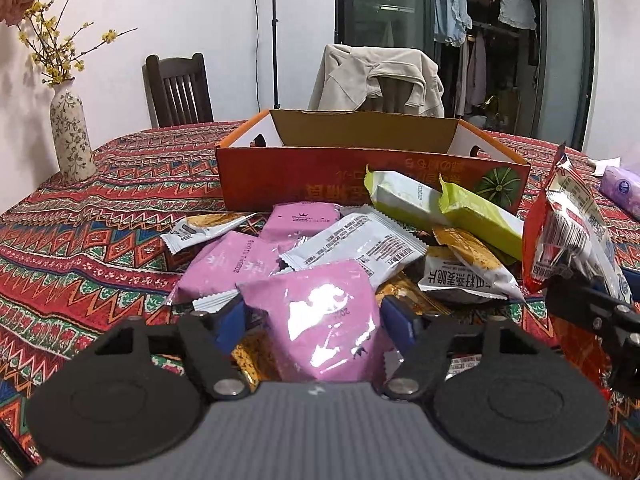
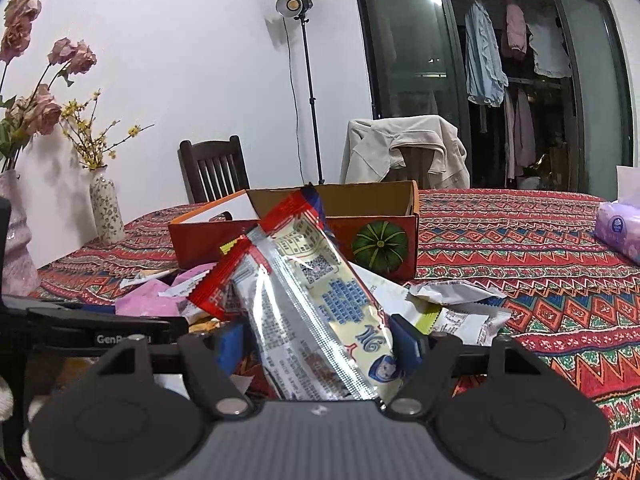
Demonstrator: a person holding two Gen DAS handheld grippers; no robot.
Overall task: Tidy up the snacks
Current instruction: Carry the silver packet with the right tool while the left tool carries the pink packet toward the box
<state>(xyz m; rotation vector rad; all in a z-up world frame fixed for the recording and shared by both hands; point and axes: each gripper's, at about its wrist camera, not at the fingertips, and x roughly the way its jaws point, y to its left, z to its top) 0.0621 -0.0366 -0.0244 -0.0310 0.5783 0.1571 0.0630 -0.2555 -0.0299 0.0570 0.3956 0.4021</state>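
**Both tools gripping snack packets by the box**

Left wrist view: the left tool (image 1: 316, 316) is clamped on a pink packet (image 1: 320, 316) atop the snack pile (image 1: 360, 240), before the orange box (image 1: 372, 176) on the tabletop (image 1: 80, 240).

Right wrist view: the right tool (image 2: 320, 340) pinches a long red-and-silver packet (image 2: 304, 280), tilted up in front of the box.

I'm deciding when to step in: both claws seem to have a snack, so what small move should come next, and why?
Probably lift the left claw with its pink packet and carry it to the open cardboard box behind the pile. The pads sit against the packet's sides, and the right claw already holds the red-and-white packet up.
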